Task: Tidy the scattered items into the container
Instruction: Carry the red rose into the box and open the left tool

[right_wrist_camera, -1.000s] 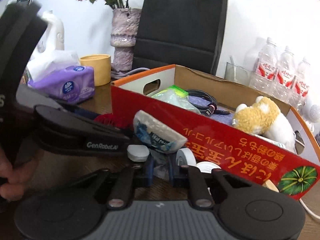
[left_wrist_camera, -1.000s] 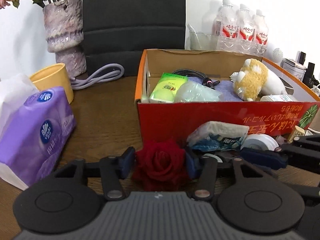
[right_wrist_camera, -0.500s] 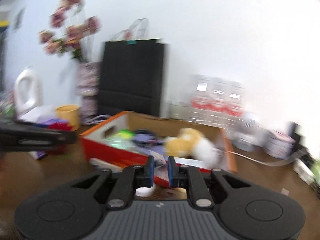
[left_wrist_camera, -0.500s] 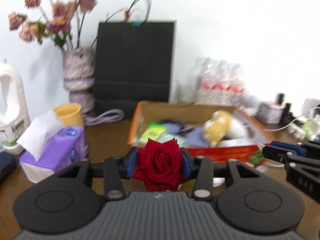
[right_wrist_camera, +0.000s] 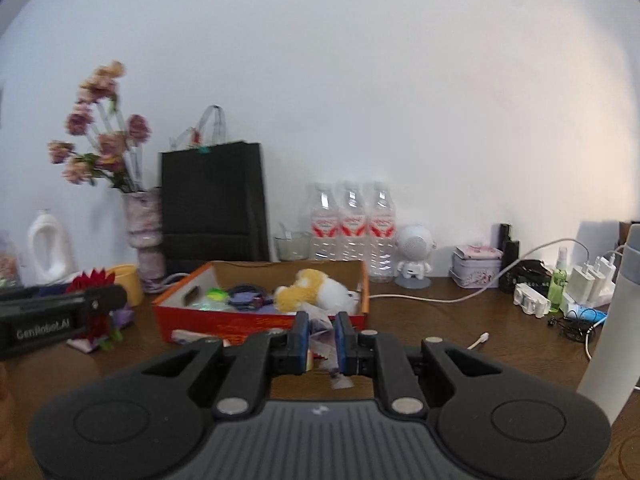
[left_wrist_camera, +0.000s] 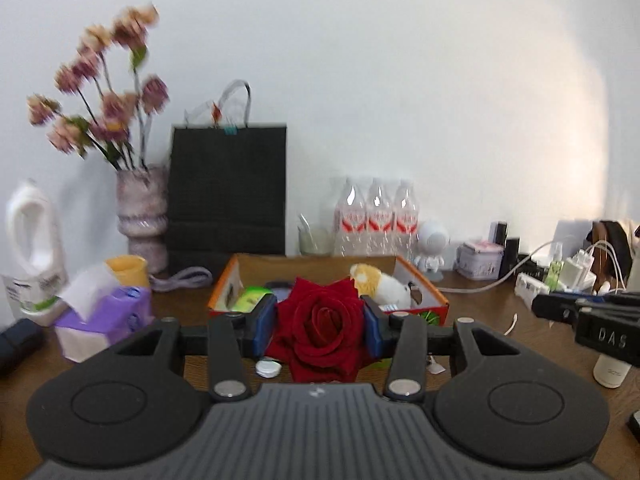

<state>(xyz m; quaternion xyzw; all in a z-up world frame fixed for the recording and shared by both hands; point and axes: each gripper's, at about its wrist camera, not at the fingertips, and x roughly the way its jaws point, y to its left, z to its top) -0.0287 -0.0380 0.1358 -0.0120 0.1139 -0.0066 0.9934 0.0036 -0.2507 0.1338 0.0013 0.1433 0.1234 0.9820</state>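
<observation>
Left gripper [left_wrist_camera: 320, 322] fingers clamp one red rose [left_wrist_camera: 320, 332]; right gripper [right_wrist_camera: 322, 334] fingers pinch one crinkly packet [right_wrist_camera: 322, 338] above the tabletop [right_wrist_camera: 460, 344]. One box [right_wrist_camera: 260, 322], three bottles [right_wrist_camera: 352, 232] behind.

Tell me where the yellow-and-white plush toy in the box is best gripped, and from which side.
Grip the plush toy across its yellow midsection, coming from above. It lies on its side in the open-topped cardboard box, whose walls block a level approach; the soft, narrower middle should suit a claw better than the rounder white end.
</observation>
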